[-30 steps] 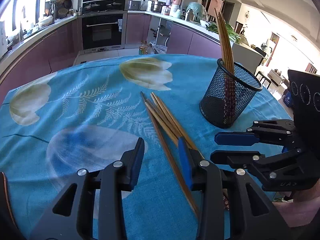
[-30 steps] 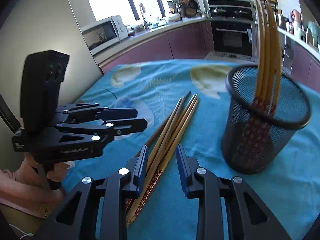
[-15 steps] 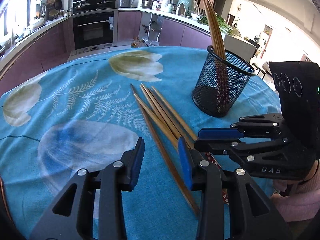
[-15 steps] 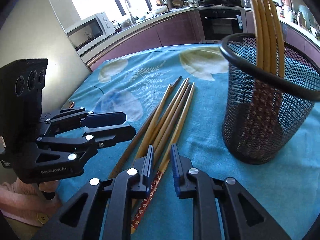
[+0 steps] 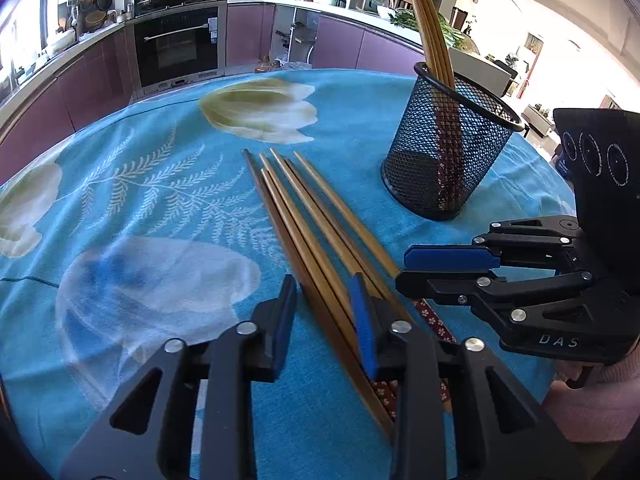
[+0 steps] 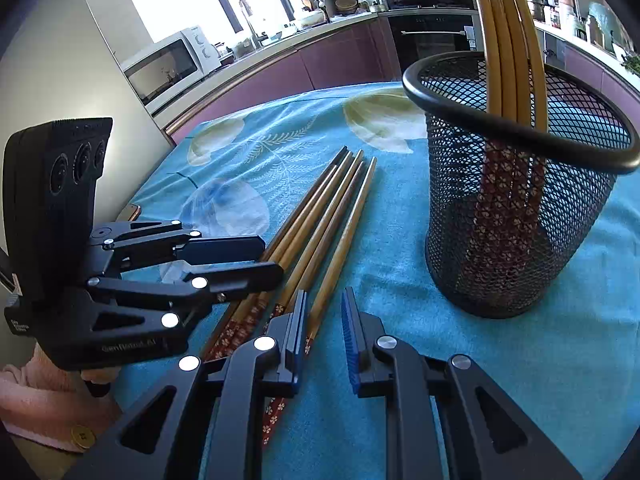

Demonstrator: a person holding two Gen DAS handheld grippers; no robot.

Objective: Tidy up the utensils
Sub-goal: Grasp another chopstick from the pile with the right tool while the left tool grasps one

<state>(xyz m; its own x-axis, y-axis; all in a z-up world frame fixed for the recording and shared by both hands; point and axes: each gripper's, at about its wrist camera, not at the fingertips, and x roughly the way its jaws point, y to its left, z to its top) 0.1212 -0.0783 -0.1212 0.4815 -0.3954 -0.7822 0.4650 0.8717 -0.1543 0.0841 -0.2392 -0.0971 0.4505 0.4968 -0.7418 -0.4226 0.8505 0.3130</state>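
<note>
The left tool [image 5: 324, 292] has just been closing, its narrow jaws straddling a few chopsticks [image 5: 308, 220] without clearly pressing them. The right tool [image 6: 324, 312] stands narrow too, one chopstick passing between its pads, untouched. The loose chopsticks lie fanned on the blue worktop [image 5: 160, 184] just beside the mesh cup [image 6: 512, 216], which holds several more upright.

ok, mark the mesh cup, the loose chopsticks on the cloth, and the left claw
mesh cup [image 5: 436, 176], left wrist view, front of mesh wall
loose chopsticks [image 5: 304, 220], left wrist view, mid-shaft of the bundle
left claw [image 5: 324, 312], left wrist view, gap midway between fingertips
</note>
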